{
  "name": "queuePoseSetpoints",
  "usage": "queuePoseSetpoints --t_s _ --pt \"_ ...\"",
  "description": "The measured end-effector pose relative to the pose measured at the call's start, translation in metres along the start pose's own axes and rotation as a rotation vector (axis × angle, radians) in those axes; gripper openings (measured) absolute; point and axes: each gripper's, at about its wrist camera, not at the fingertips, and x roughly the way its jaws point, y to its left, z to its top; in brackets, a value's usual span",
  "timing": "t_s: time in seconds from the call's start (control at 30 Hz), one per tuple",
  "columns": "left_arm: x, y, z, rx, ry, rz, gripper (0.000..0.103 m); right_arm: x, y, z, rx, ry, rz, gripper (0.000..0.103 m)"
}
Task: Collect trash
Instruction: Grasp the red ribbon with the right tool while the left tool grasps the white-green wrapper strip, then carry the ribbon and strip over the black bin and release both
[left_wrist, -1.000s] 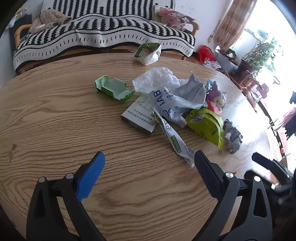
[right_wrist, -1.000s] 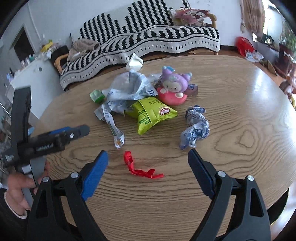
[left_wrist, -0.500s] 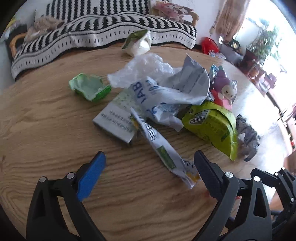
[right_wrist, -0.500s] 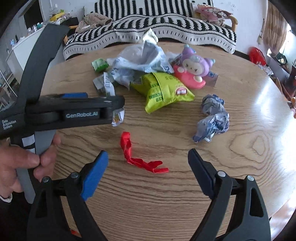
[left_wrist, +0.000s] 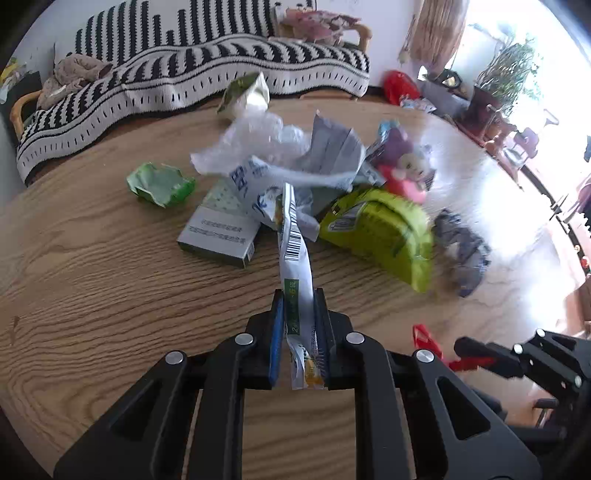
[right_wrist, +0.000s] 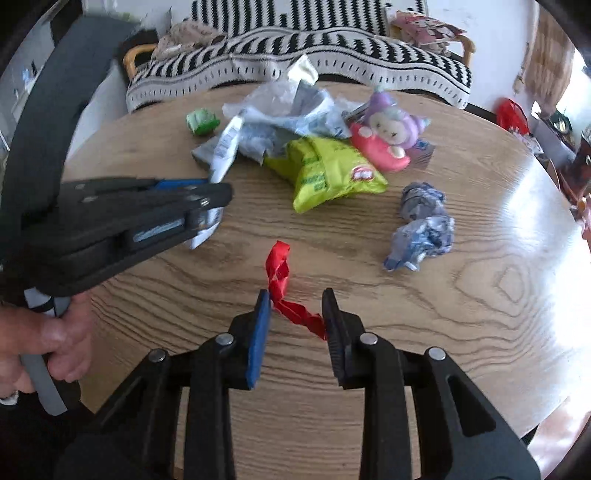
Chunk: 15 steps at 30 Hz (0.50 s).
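Observation:
A heap of trash lies on the round wooden table. My left gripper is shut on a long white wrapper strip with a barcode; it also shows in the right wrist view. My right gripper has closed around a twisted red wrapper, whose end lies between the narrowed fingers and touches the right one. The heap holds a lime-green snack bag, a white box, a green carton, clear and grey plastic bags and a crumpled blue-grey wrapper.
A purple and pink plush toy sits behind the snack bag. A crumpled white carton stands at the table's far edge. A sofa with a black-and-white striped blanket is behind the table. The table's right part is glary.
Both grippers moved forward and closed from wide open. The left one took hold of the barcode wrapper strip. The right one narrowed around the red wrapper.

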Motion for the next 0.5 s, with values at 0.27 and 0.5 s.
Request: queuePoseSetpoints --t_s 0.27,0.5 --pt "-0.035 0.003 -0.009 0.017 -0.048 -0.011 0.015 -0.046 -0.029 -0.003 0.083 -0.096 0.032 0.029" --pt "-0.050 -0.018 -0.015 0.069 -0.081 -0.020 0.015 -0.083 -0.102 -0.020 0.210 -0.155 -0.050 0.029"
